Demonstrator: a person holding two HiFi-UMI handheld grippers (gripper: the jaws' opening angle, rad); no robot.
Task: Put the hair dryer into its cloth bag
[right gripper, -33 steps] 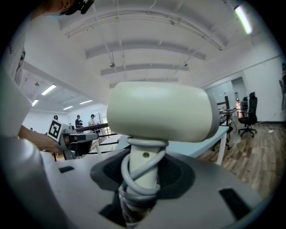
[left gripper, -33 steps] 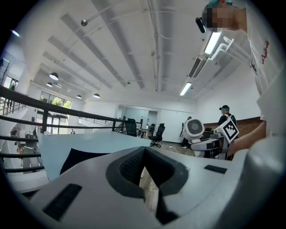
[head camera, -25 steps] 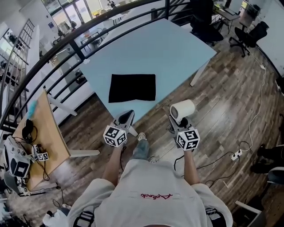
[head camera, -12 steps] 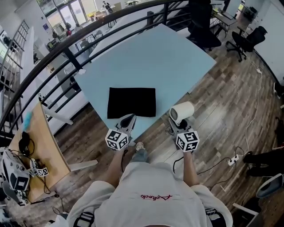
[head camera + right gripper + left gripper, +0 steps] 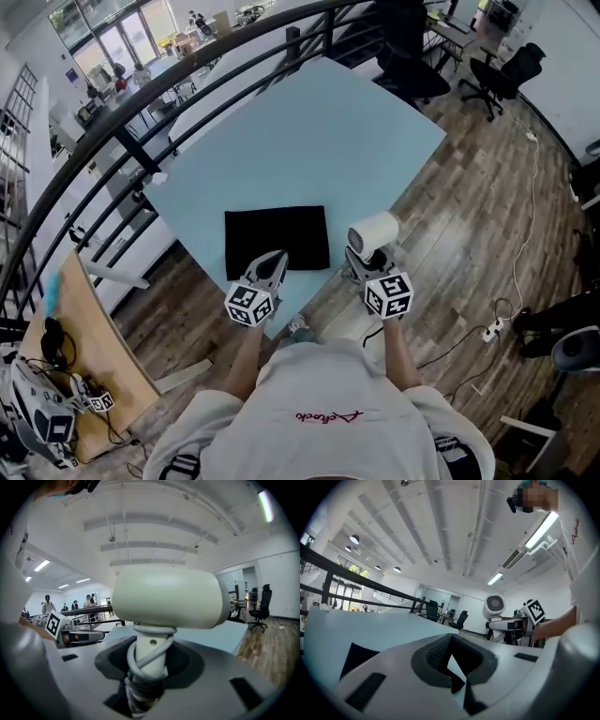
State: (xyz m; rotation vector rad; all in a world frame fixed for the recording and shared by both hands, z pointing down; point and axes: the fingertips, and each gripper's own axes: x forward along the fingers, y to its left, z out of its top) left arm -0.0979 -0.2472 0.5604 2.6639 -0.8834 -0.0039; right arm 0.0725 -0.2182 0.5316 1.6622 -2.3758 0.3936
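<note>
Hair dryer (image 5: 375, 232) upright in right tongs (image 5: 360, 265), clamped by cord-wrapped handle, at table (image 5: 309, 112) edge just beside flat cloth bag (image 5: 277, 234). Left tongs (image 5: 271, 265) closed together, empty, over bag's near edge, probably positioned to open it

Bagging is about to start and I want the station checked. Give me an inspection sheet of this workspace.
Surface: light blue table, only the bag on it.
Job's things: black cloth bag lies flat near the table's near corner; hair dryer held to its right, at the table's edge.
Clutter: headphones and gear on a wooden side table.
Grippers: left gripper jaws shut, empty; right gripper jaws clamp the dryer's handle.
Cables: cord wound round the handle; power strip on the floor.
Surroundings: railing, office chairs.
</note>
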